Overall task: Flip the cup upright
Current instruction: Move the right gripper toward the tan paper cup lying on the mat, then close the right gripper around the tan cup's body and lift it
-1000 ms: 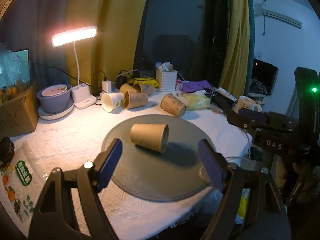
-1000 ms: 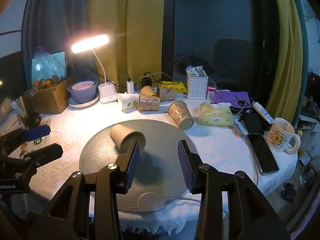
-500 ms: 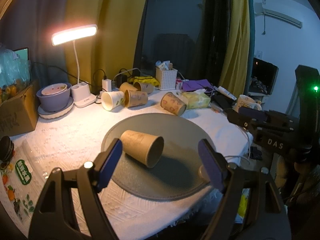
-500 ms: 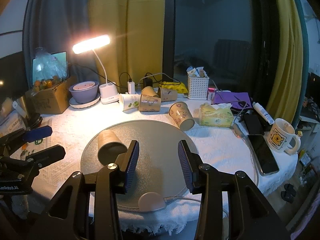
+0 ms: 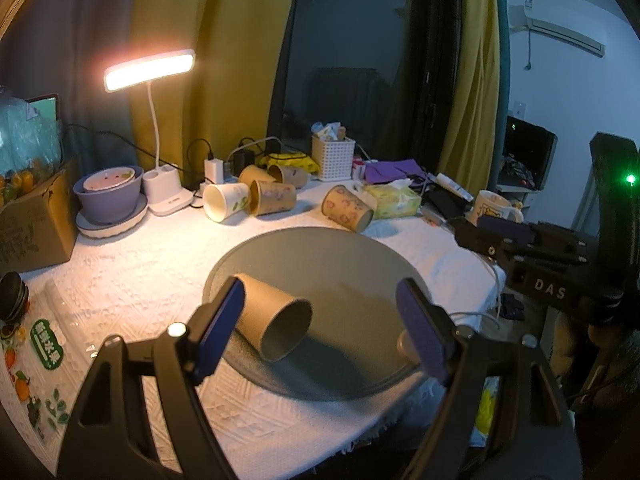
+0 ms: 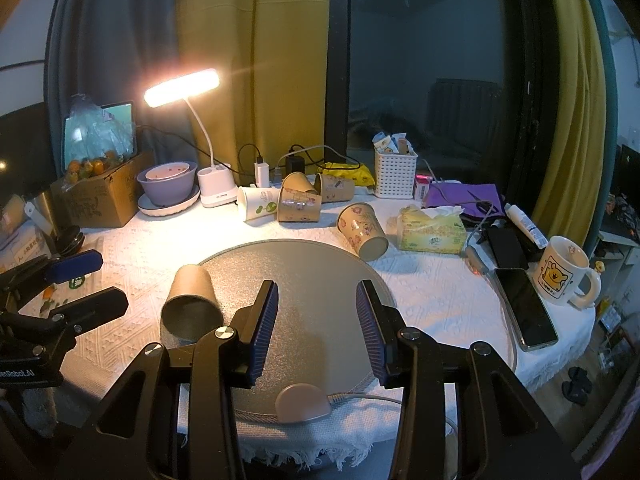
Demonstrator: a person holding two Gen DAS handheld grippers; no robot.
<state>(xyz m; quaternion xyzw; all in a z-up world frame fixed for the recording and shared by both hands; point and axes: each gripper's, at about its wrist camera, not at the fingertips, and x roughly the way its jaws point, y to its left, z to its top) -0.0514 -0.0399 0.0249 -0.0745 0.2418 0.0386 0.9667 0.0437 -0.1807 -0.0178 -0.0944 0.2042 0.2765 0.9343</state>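
Nothing of the flip is done yet — the cup (image 5: 276,322) lies on its side on the round mat (image 5: 360,272) toward the table's front-left edge, mouth facing forward. The left claw (image 5: 320,332) is held apart around it, ungripped; the right claw (image 6: 316,330) is apart too — empty.

Cup (image 5: 276,325) on its side on round mat (image 5: 360,264), left part, mouth toward camera. Four more cups (image 6: 296,200) lie behind the mat; mug (image 6: 562,276) right on worktop (image 6: 440,292).
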